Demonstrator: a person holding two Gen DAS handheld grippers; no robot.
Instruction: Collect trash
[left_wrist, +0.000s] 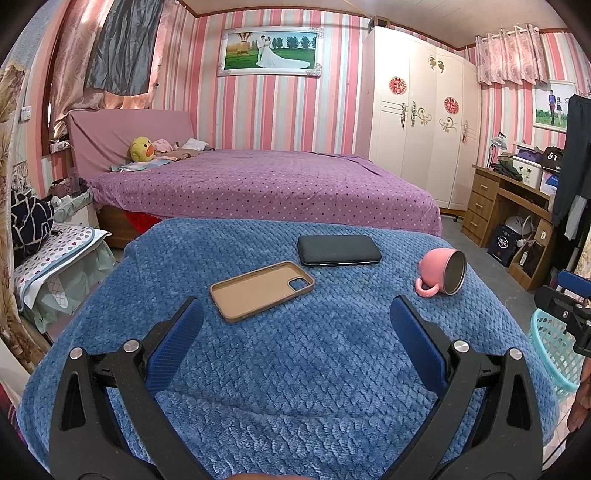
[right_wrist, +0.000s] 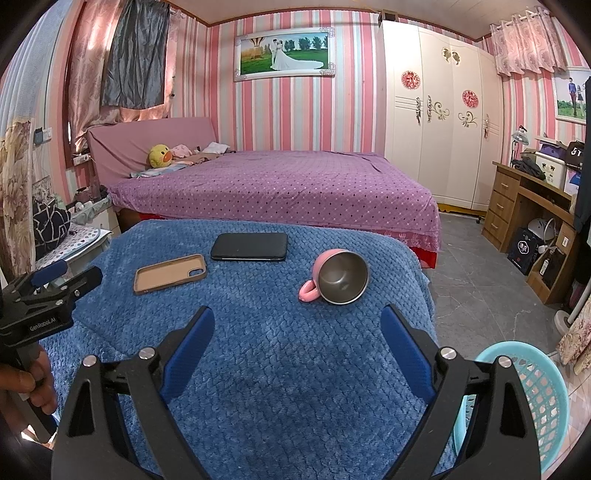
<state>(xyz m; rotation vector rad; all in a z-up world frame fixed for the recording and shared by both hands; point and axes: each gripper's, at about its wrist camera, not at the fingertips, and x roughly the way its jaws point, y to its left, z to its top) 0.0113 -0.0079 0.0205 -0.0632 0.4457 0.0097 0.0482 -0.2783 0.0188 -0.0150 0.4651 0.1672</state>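
Trash hunt over blue quilted counter (left_wrist: 295, 369), tools spread apart, empty.

Tipped pink steel-lined mug (right_wrist: 338, 282) far right, near left tan phone case (right_wrist: 170, 273); turquoise plastic basket (right_wrist: 532, 402) waiting near right, likely for trash.

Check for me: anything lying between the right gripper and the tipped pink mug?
Nothing. In the right wrist view, only bare blue blanket lies between the open right gripper and the pink mug.

Pink mug (right_wrist: 334, 277) tipped on its side, turquoise basket (right_wrist: 532, 398) beside table
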